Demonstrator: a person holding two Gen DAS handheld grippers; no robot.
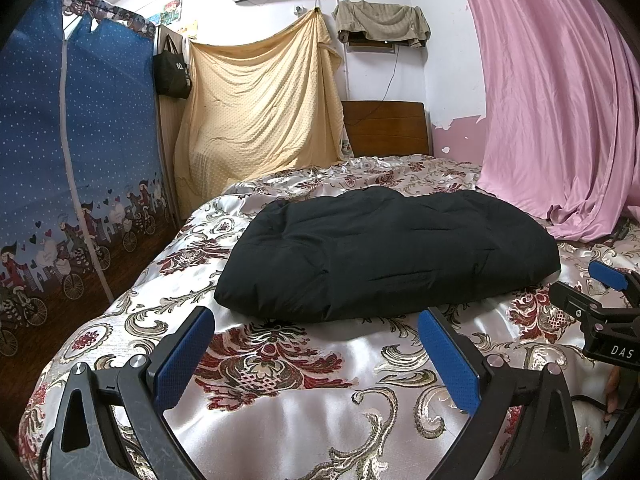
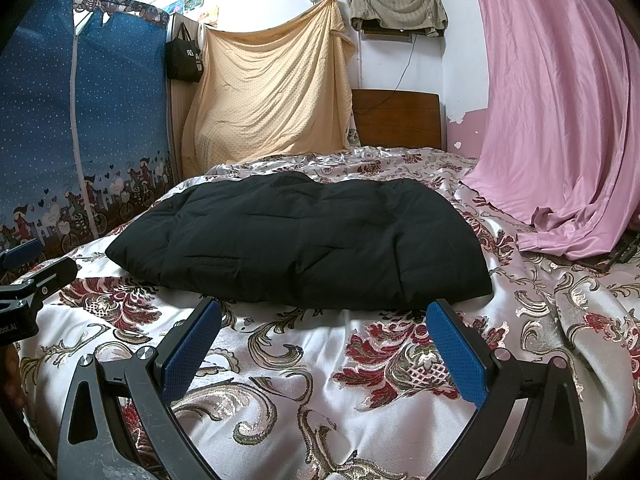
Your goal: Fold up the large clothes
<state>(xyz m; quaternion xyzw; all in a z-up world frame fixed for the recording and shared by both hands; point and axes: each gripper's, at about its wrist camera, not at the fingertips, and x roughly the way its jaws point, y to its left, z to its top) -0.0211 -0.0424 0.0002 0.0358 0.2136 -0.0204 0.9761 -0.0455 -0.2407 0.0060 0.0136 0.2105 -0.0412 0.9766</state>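
Bedspread (image 1: 280,400) w/ folded black jacket (image 1: 384,252) just beyond both gaping claws.

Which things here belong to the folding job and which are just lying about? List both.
For the job:
- black padded garment, lying in a compact bundle on the bedspread
- left gripper, open, holding nothing
- right gripper, open, holding nothing

Just there:
- pink curtain
- blue wardrobe cover
- yellow cloth
- black bag
- olive towel
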